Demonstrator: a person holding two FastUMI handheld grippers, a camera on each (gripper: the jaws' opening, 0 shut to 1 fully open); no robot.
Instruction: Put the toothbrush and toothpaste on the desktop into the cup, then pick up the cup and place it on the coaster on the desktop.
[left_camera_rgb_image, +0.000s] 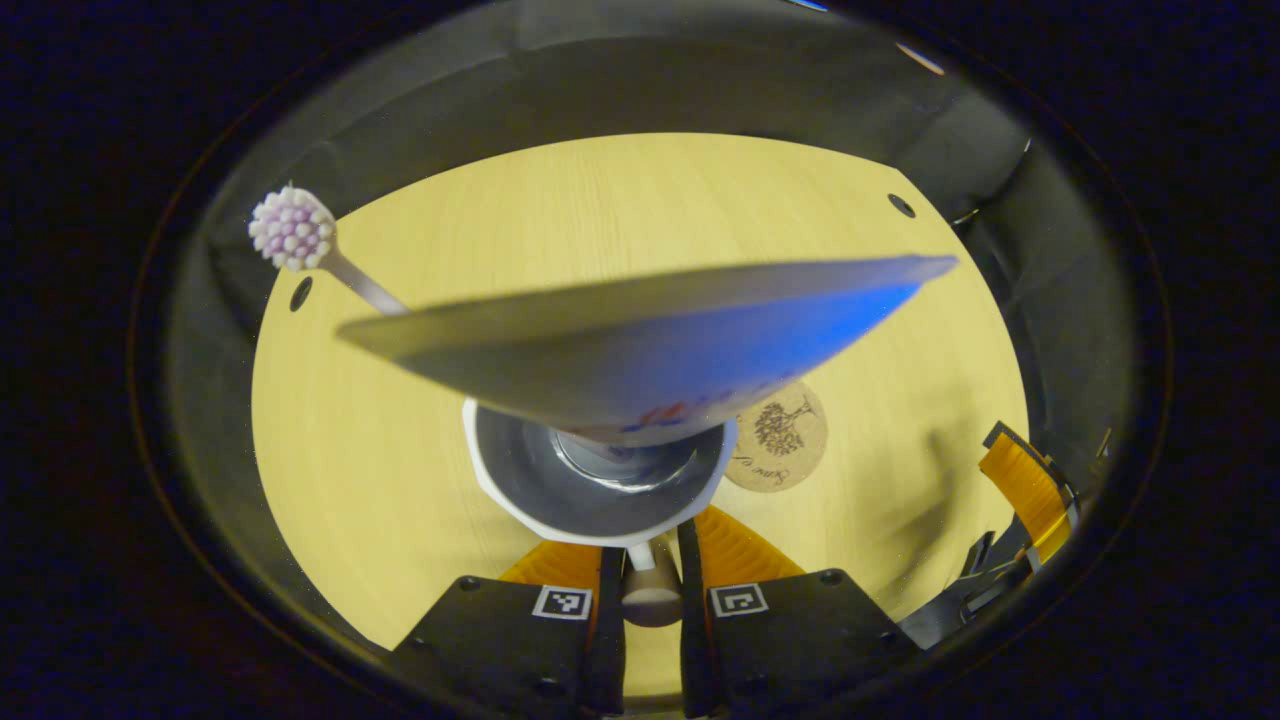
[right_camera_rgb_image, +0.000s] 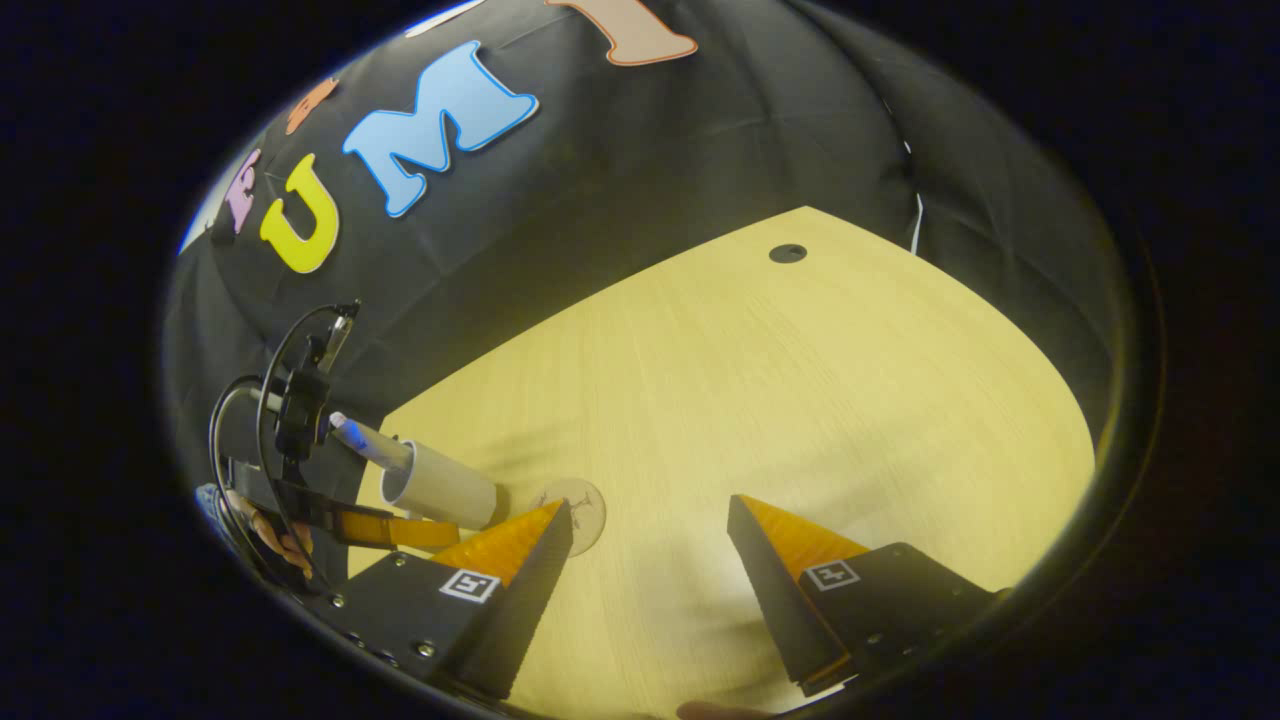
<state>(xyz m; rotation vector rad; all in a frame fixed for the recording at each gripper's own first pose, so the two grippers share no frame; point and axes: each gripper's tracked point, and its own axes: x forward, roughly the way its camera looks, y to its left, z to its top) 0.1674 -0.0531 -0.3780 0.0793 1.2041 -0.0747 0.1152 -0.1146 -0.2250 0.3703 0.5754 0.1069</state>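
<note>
Setting: a recording booth, staged rather than domestic. Black cloth (right_camera_rgb_image: 640, 170) hangs as the wall on all visible sides of a light wood desktop (right_camera_rgb_image: 800, 400). The desktop has round cable holes (right_camera_rgb_image: 788, 253) near its far edge, as on office furniture. Household props stand on it: a cup (left_camera_rgb_image: 600, 480) with a toothbrush (left_camera_rgb_image: 292, 230) and toothpaste (left_camera_rgb_image: 650, 340) in it, and beside it a cork coaster (left_camera_rgb_image: 780, 440).

Surface (right_camera_rgb_image: 800, 400) is open ahead of the right gripper (right_camera_rgb_image: 650, 550), bare wood up to the booth wall. Obstacles sit at its left: cup (right_camera_rgb_image: 440, 487) held by the left gripper (right_camera_rgb_image: 400, 530), just beside the coaster (right_camera_rgb_image: 585, 510) (flat, partly hidden).
</note>
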